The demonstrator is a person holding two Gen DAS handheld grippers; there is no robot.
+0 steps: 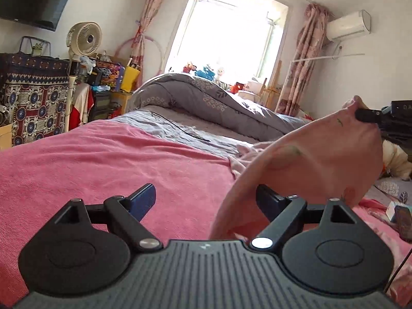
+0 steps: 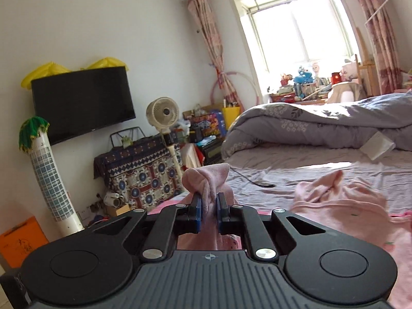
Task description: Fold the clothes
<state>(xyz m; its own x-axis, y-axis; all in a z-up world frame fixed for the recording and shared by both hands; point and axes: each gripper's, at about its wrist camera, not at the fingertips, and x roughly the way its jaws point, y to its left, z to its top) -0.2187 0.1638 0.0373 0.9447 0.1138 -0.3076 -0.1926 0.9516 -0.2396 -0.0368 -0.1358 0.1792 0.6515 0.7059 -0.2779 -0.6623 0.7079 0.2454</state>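
The biggest risk, as I judge it, is that the pink garment [image 1: 303, 159] hangs from only one point: the right gripper [image 2: 209, 206] has its jaws nearly closed on a bunched corner of the cloth, and the rest of the garment falls down toward the pink blanket [image 1: 90, 159] under both tongs. If this small pinch slips, the whole piece can drop and the fold will be lost. The left gripper [image 1: 206, 200] stands wide, with nothing pressed between its fingers; the cloth passes just beside its right finger [image 1: 267, 200], so a closing here may catch only an edge, or too many layers together. The black cable [image 1: 180, 128] lying on the grey sheet [image 2: 296, 164] ahead of the left tongs could also catch the cloth if it is dragged there. About containers: a yellow bin [image 2: 231, 114] stands far ahead of the right tongs, near the window, and an orange box [image 2: 22, 239] is low to their left; what is inside them I cannot tell.
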